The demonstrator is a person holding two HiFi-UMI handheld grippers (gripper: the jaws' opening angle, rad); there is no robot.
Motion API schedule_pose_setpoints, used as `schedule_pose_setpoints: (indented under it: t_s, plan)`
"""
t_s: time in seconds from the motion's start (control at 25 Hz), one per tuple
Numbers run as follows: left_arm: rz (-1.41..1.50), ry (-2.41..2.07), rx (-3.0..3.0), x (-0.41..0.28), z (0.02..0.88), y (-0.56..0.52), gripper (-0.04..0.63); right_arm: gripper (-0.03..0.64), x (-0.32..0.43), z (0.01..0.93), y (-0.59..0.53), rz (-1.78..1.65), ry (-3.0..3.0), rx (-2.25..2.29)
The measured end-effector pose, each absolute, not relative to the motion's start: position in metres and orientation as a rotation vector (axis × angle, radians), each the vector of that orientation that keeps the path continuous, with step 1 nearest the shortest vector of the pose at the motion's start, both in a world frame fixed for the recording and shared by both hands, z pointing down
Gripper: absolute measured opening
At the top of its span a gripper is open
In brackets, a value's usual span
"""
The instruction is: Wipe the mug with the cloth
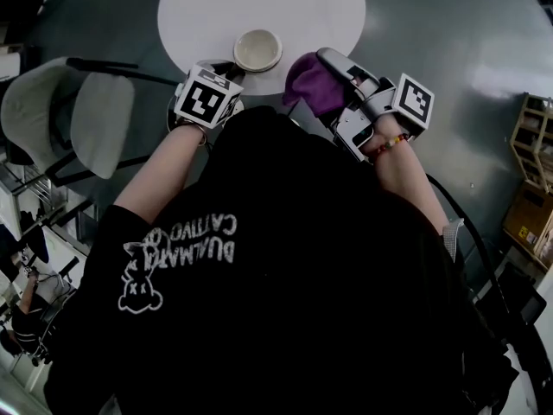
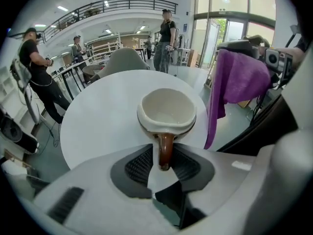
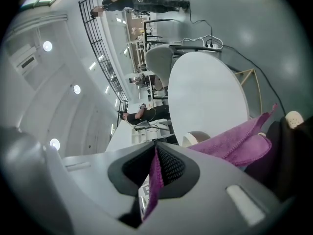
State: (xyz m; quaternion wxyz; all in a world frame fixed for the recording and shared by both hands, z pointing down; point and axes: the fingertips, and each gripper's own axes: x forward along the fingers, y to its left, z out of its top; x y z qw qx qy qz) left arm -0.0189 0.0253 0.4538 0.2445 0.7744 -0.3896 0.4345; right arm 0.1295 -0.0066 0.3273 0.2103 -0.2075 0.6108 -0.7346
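- A person's black shirt (image 1: 285, 266) fills the foreground.
- Jaws of the left gripper (image 2: 162, 156) stand apart around the handle (image 2: 166, 150) of the mug (image 2: 167, 112), upright on the white table (image 2: 100, 119).
- The right gripper (image 3: 155, 163) clamps the purple cloth (image 3: 244, 142).

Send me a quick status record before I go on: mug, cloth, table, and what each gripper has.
mug: cream ceramic mug, upright, near the table edge closest to the person
table: round white table
left gripper: open; the mug's brown handle stands between the jaws, not clamped
right gripper: shut on purple cloth
cloth position: hanging in the air to the right of the mug, apart from it
wiping: no contact between cloth and mug
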Motion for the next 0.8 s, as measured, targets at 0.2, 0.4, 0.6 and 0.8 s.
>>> schedule_pose_setpoints:
  t_s: [0.2, 0.4, 0.6, 0.8]
  plan:
    - [0.990, -1.050, 2.135, -0.026, 0.438, 0.027, 0.146, 0.018, 0.116, 0.305, -0.015, -2.006, 1.753, -0.544]
    - [0.867, -1.000, 2.076, -0.031, 0.435, 0.021, 0.169, 0.018, 0.114, 0.276, -0.047, -1.928, 1.785, -0.507]
    - [0.846, -1.070, 2.129, -0.060, 0.408, 0.020, 0.137, 0.017, 0.092, 0.236, -0.065, -1.826, 1.799, -0.444]
    - [0.562, -1.164, 2.115, -0.102, 0.357, -0.009, 0.106, 0.018, 0.059, 0.187, -0.082, -1.727, 1.810, -0.403]
